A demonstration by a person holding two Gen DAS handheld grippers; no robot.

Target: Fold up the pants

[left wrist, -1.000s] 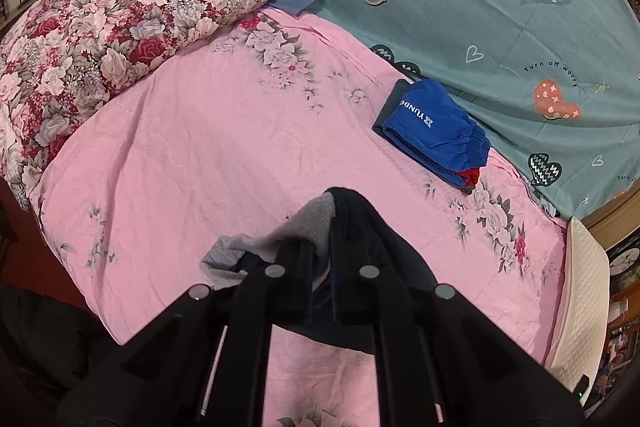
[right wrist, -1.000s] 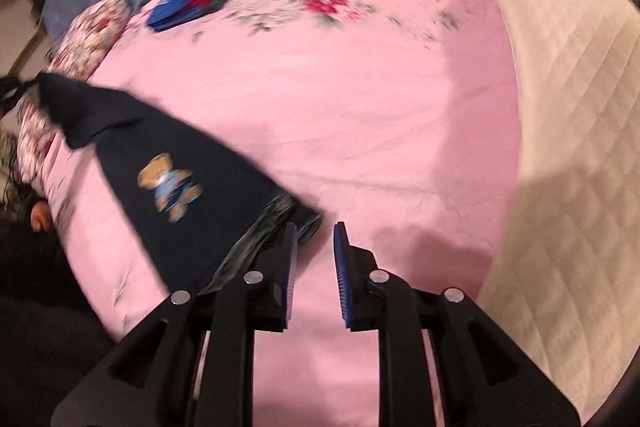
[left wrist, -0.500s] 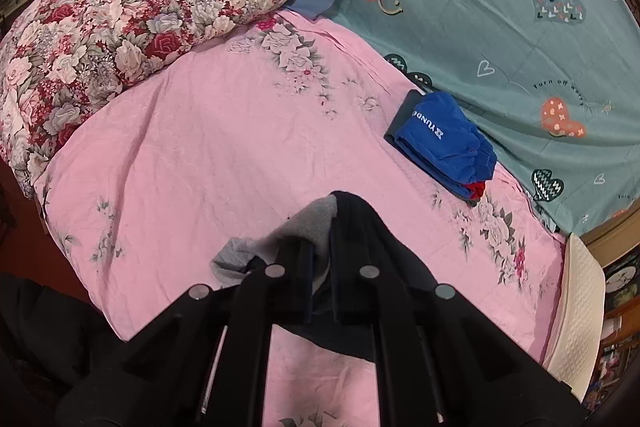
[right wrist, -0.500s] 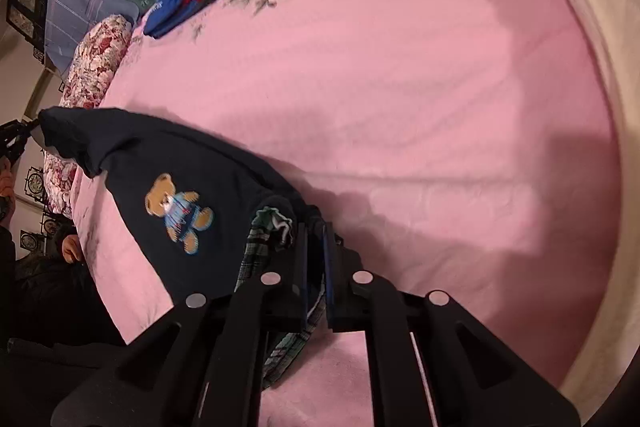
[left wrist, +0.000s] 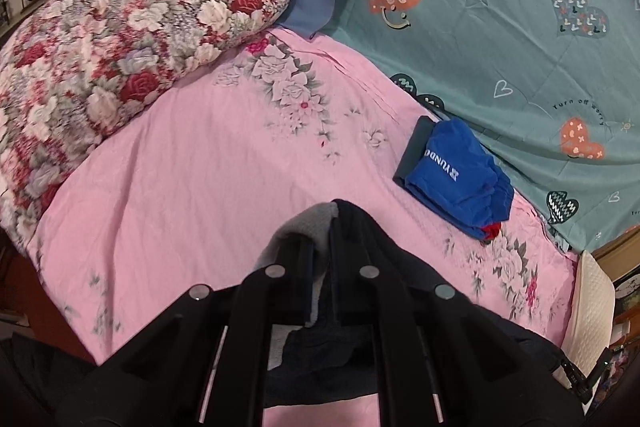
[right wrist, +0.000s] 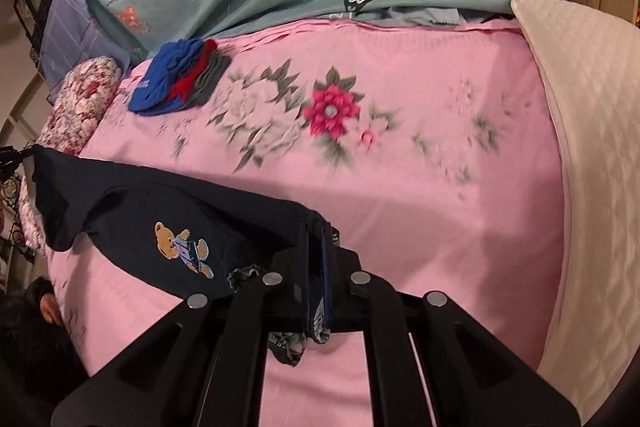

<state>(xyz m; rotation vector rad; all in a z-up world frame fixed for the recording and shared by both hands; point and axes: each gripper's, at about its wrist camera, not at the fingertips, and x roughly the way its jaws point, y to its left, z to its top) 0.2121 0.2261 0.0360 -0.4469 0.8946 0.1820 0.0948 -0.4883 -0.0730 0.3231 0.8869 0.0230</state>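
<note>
The navy pants (right wrist: 168,223) with a bear patch (right wrist: 184,247) hang stretched between both grippers above the pink floral bed sheet (right wrist: 400,195). My right gripper (right wrist: 316,239) is shut on one end of the pants, where a green plaid lining shows. My left gripper (left wrist: 322,231) is shut on the other end, where grey lining (left wrist: 316,223) and navy cloth (left wrist: 372,239) bunch over the fingers. The left gripper also shows at the far left edge of the right wrist view (right wrist: 16,159).
A folded pile of blue, red and grey clothes (left wrist: 456,179) lies on the sheet near a teal heart-print quilt (left wrist: 500,27); the pile also shows in the right wrist view (right wrist: 180,79). A floral quilt (left wrist: 120,39) lies at the far left. A cream quilted mattress edge (right wrist: 592,147) runs along the right.
My right gripper closed on the pants end and lifted it, swinging toward the teal quilt. My left gripper kept its hold and rose slightly.
</note>
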